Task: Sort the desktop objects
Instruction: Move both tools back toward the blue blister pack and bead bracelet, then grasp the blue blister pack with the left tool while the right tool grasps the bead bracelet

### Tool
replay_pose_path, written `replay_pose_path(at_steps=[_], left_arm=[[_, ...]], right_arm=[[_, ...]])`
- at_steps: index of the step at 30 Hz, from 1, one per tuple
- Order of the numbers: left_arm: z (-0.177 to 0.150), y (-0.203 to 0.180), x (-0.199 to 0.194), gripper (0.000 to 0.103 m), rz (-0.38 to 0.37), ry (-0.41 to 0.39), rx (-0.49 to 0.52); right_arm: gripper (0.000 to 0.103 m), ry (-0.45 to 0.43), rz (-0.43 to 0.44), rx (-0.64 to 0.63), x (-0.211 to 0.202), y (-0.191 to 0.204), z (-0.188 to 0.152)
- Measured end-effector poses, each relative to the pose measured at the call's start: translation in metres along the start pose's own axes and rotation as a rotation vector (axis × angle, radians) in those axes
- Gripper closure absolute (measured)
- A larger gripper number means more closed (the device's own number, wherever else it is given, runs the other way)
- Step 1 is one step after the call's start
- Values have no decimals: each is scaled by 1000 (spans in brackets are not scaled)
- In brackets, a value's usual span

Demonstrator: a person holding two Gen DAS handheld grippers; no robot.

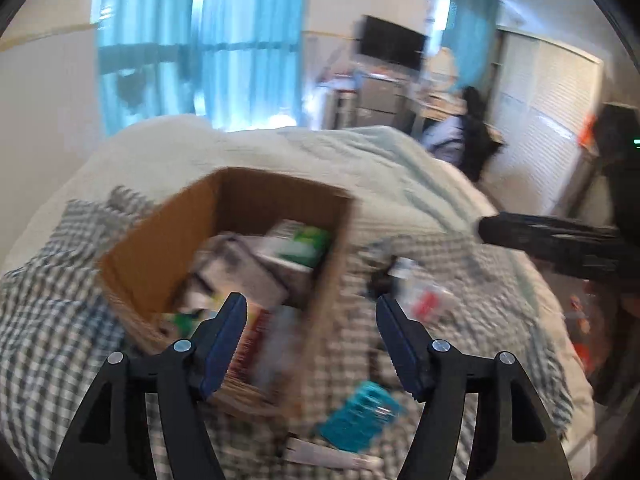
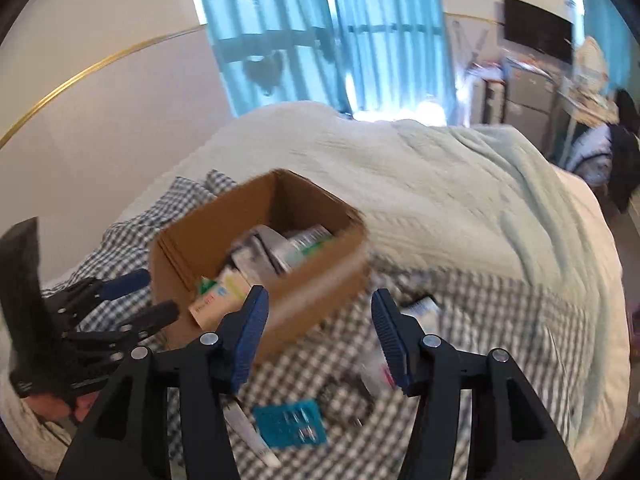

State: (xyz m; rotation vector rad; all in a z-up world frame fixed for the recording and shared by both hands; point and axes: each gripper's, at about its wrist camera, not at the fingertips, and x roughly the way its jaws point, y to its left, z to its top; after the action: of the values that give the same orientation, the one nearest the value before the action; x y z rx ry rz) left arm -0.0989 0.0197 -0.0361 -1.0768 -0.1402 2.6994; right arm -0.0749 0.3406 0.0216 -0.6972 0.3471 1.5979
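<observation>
Nearest to us, the left gripper (image 1: 310,312) has its jaws spread wide with nothing between them, and the right gripper (image 2: 320,308) shows the same wide, unfilled gap. We hold both above a bed, over a checked cloth (image 1: 48,320) (image 2: 480,320) that carries the loose things.

Just below the left gripper lies a teal packet (image 1: 360,416) (image 2: 290,424), flat on the cloth, with a white tube (image 1: 332,458) (image 2: 250,430) just beside it. A little farther on the cloth we see small clear-wrapped items (image 1: 424,300) (image 2: 378,368) with a spot of red — too blurred to name.

Beyond the fingertips sits the open cardboard box (image 1: 160,256) (image 2: 316,292), on the cloth and toward the left. Inside it several cartons are piled at angles, among them a white-and-green carton (image 1: 300,244) (image 2: 308,240); in the right wrist view another pale carton (image 2: 218,298) leans up over the near wall.

In the right wrist view the left gripper appears at the left edge, just beside the box; in the left wrist view the right gripper (image 1: 548,240) reaches in from the right.

Farther back a pale quilt (image 1: 320,152) (image 2: 440,168) covers the bed, then blue curtains (image 1: 200,40) (image 2: 320,32) and a dark wall screen (image 1: 392,46) (image 2: 536,34).
</observation>
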Motion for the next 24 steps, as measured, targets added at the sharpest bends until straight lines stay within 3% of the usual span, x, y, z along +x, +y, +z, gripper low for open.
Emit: replay_pose_path(at_steps=[3,7,17,24], left_arm=[[-13,-34,1,22,-111,29,39],[-47,-67,29,21,-187,127,96],[-131,-73,112,21,-97,259,194],[-151,-62,149,21,-66,300,214]], right_arm=[[49,22,-38,37,-6,-23,-23],[49,63,-42,121,-1,-54,-50],[49,177,-20,146,39,-77,-102],[50,260,6,106,69,-73,-126]])
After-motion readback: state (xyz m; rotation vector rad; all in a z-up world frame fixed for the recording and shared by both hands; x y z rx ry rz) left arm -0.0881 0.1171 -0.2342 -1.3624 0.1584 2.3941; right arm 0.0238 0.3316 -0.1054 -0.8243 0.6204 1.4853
